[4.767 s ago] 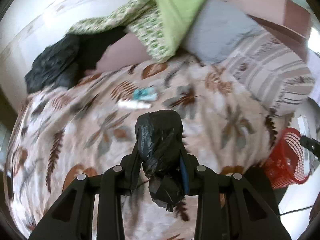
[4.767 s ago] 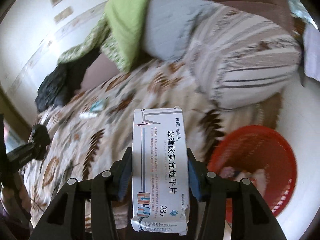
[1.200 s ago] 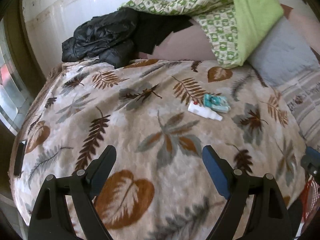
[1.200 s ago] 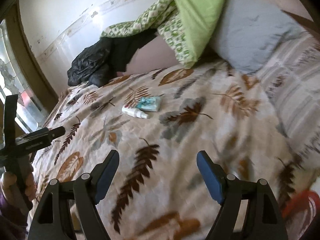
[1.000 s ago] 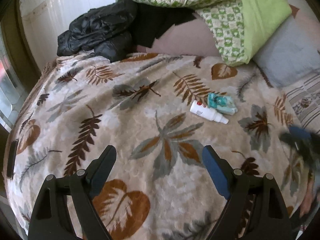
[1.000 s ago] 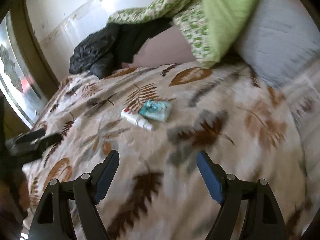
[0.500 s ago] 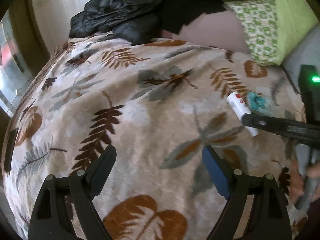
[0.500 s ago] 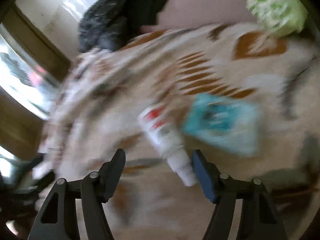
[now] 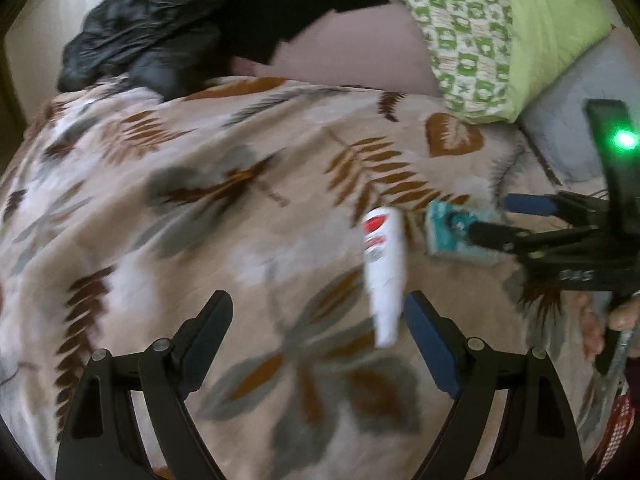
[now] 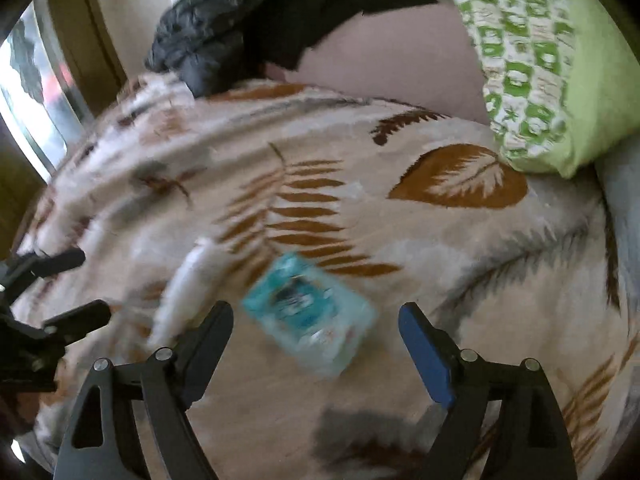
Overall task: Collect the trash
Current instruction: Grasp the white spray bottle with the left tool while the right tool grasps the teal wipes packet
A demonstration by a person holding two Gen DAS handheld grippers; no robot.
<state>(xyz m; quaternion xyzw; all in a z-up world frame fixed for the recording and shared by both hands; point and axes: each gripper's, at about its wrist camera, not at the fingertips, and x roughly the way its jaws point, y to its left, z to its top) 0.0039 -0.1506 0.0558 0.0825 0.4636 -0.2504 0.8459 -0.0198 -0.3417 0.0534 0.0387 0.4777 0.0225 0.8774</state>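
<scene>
Bottle (image 9: 383,268) label red, writing unreadable

a home bedroom. a bed is covered by a plush beige blanket printed with brown and grey leaves (image 9: 224,216), and a green-and-white patterned quilt with a lime green lining (image 10: 532,64) is bunched at its far side beside a black puffy jacket (image 9: 136,36). a pale wall (image 9: 52,12) runs behind the bed, and a wood-framed window (image 10: 44,92) lets in daylight at the left.
</scene>
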